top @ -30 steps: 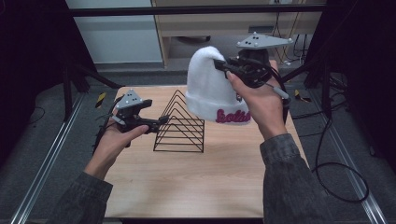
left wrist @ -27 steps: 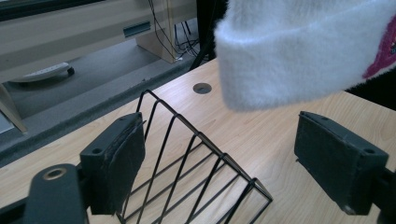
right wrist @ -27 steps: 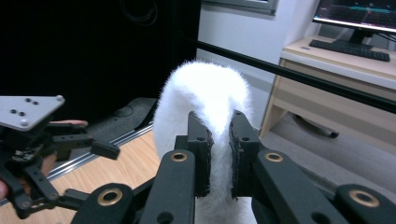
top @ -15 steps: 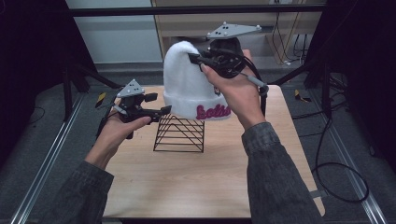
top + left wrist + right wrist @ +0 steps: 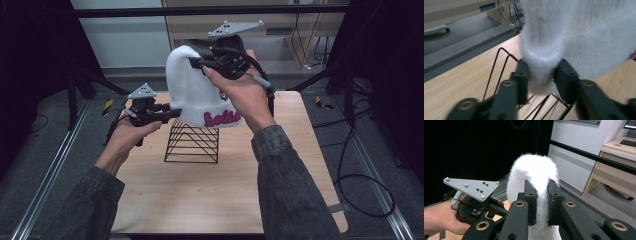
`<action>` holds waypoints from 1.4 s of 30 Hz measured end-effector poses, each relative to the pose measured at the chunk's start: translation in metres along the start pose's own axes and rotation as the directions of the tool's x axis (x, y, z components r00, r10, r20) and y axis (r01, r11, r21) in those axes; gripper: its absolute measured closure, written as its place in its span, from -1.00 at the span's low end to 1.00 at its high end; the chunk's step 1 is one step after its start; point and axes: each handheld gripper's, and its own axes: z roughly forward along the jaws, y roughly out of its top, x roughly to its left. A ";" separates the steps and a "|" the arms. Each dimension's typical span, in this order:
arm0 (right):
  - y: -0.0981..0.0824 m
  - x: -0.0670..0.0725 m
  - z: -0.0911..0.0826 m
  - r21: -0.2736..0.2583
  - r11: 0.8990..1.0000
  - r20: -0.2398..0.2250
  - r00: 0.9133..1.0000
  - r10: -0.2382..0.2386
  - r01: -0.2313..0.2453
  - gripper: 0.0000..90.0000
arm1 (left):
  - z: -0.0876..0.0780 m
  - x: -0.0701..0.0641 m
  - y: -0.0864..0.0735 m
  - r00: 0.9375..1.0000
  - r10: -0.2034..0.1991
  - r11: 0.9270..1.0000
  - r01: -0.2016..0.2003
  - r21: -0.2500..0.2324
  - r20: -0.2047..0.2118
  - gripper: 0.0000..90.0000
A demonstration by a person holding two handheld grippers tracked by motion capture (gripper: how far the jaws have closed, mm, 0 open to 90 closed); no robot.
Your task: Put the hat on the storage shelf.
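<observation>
- High view: since 1 second ago the hat (image 5: 200, 95) has been carried left from above the counter's (image 5: 210, 185) far right part to above the rack (image 5: 192, 142), and the left hand-held gripper (image 5: 172, 113), then beside the rack's left end with nothing in its jaws, has come up to the hat's brim.
- Hat: it hangs upright in the air, long axis vertical, crown up, brim down just over the rack's top; its pink lettering faces the person.
- Left hand-held gripper (image 5: 541, 77): its jaws have just been closing, and in the left gripper view they are narrow, pressing a fold of the hat's (image 5: 579, 37) lower left edge between them.
- Right hand-held gripper (image 5: 541, 202): jaws narrow, clamped on the hat's (image 5: 534, 170) crown from the right; in the high view it (image 5: 195, 61) sits at the hat's top.
</observation>
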 end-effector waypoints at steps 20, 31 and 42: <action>-0.020 -0.023 0.022 0.070 0.997 0.026 0.999 0.032 -0.034 0.81 | -0.028 0.000 -0.013 0.985 0.024 1.000 -0.024 0.003 -0.172 0.75; -0.024 -0.027 0.032 0.086 0.995 0.038 0.998 0.052 -0.055 0.80 | -0.043 -0.002 -0.012 0.986 0.018 0.999 -0.022 -0.023 -0.166 0.76; -0.022 -0.027 0.022 0.088 0.993 0.065 0.995 0.074 -0.080 0.80 | -0.052 -0.011 -0.007 0.987 0.032 0.999 -0.037 -0.029 -0.158 0.78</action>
